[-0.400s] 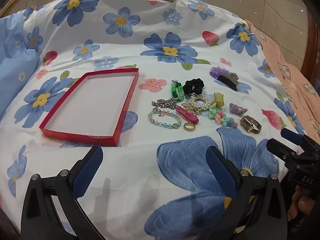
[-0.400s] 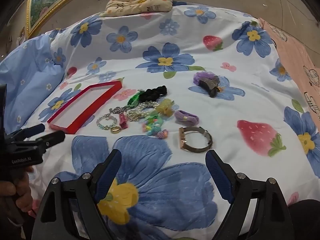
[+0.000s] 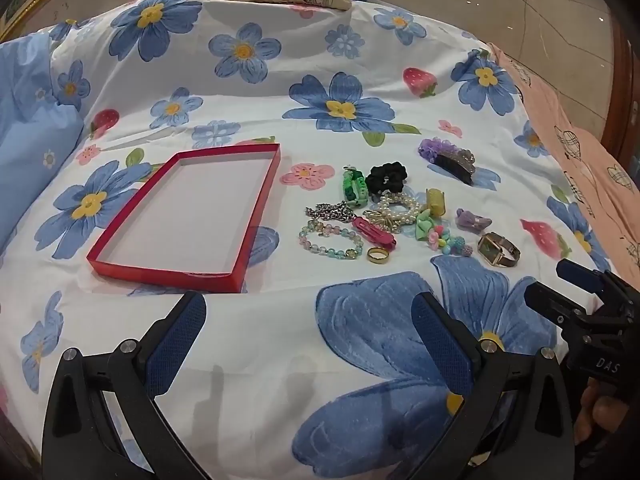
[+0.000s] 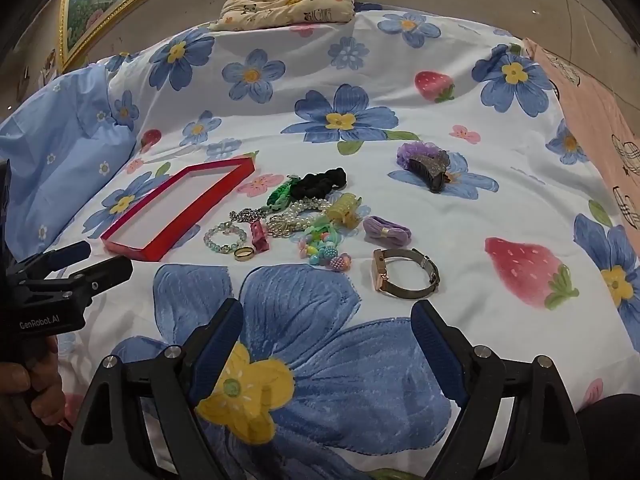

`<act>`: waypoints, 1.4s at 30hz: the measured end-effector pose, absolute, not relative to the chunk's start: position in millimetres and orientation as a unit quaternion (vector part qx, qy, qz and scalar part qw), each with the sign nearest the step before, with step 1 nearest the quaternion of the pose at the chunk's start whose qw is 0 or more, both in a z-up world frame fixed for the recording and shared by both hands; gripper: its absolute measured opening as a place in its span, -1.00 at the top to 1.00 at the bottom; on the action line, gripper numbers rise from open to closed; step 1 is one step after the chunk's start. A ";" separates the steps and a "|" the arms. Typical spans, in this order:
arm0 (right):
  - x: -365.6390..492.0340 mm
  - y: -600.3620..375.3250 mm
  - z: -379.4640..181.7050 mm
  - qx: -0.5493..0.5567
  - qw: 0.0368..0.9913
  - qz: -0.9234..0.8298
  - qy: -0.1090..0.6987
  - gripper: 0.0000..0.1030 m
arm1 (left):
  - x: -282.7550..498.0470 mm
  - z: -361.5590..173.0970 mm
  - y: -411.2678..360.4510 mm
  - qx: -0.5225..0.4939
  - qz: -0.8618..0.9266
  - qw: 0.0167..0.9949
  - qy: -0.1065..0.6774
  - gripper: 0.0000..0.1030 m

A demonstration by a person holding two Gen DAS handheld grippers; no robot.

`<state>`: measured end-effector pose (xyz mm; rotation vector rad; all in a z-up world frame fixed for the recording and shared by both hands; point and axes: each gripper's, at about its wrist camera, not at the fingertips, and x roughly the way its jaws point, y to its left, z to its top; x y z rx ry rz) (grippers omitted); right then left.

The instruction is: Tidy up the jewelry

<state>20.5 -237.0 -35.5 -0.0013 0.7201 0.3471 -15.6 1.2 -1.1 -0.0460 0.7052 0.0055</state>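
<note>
I had both grippers spread wide and empty over the bed. The watch [image 4: 406,272] lay just ahead of my right gripper [image 4: 326,354], band lying crosswise, nearer it than my left gripper [image 3: 310,346]; the red tray [image 3: 256,240] sat to the left.

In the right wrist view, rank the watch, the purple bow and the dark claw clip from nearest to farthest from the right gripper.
1. Watch: just ahead of the right gripper, toward its right finger.
2. Purple bow: just behind the watch.
3. Dark claw clip: farthest back, against a purple scrunchie.
</note>
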 end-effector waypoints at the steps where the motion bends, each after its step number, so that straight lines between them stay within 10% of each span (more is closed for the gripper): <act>1: 20.1 -236.8 -35.6 0.000 0.921 0.168 0.351 -0.70 | -15.5 -1.1 1.0 -0.022 0.002 0.938 0.346 -1.00; 42: 17.1 -234.6 -32.2 0.000 0.921 0.177 0.348 -0.70 | -17.8 0.6 -8.4 -0.018 0.001 0.938 0.345 -1.00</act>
